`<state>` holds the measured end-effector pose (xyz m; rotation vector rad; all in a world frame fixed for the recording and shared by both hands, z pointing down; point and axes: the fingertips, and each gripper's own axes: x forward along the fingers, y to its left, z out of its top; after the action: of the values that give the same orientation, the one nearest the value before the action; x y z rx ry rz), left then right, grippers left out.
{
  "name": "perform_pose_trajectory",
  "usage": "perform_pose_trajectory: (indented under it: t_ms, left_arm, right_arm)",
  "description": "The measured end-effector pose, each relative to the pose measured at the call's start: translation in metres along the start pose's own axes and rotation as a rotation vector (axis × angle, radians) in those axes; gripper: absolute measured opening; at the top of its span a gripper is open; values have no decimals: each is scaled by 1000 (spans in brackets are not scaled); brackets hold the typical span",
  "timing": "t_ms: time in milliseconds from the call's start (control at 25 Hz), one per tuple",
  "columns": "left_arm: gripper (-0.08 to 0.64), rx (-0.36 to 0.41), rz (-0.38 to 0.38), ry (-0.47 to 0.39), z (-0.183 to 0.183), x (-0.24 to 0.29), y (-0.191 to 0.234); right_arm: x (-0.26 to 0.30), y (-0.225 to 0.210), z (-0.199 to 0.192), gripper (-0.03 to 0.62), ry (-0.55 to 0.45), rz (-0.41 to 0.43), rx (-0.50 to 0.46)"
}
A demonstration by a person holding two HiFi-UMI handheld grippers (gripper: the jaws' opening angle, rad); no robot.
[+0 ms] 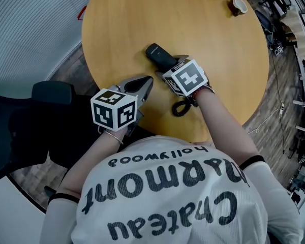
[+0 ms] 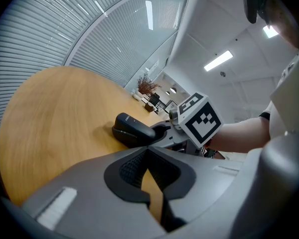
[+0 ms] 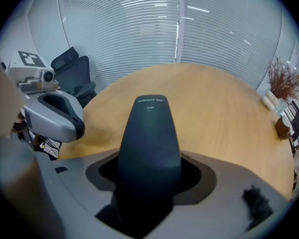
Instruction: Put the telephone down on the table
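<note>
A black telephone handset (image 1: 158,55) lies low on the round wooden table (image 1: 203,29), and its far end looks to rest on the top. My right gripper (image 1: 170,67) is shut on its near end. In the right gripper view the handset (image 3: 149,143) fills the gap between the jaws. Its coiled black cord (image 1: 182,107) curls on the table under my right wrist. My left gripper (image 1: 145,83) hovers at the table's near edge, left of the handset, with its tips together and nothing in them. From the left gripper view the handset (image 2: 133,130) sits just ahead.
A small dark cup (image 1: 239,5) stands at the table's far right edge. A black office chair (image 1: 51,93) is at the left, beside the table. Window blinds (image 3: 139,29) run behind the table, and a dried plant (image 3: 281,78) stands at the far right.
</note>
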<state>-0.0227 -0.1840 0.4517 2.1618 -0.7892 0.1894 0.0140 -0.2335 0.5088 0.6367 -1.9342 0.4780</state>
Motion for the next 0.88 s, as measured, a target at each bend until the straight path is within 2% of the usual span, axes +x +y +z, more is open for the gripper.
perform_pose_trajectory:
  t_ms: [880]
  left_arm:
    - [2,0,-14,12,5,7,7]
  right_arm:
    - [-1,7,-5,279,11,18,-4]
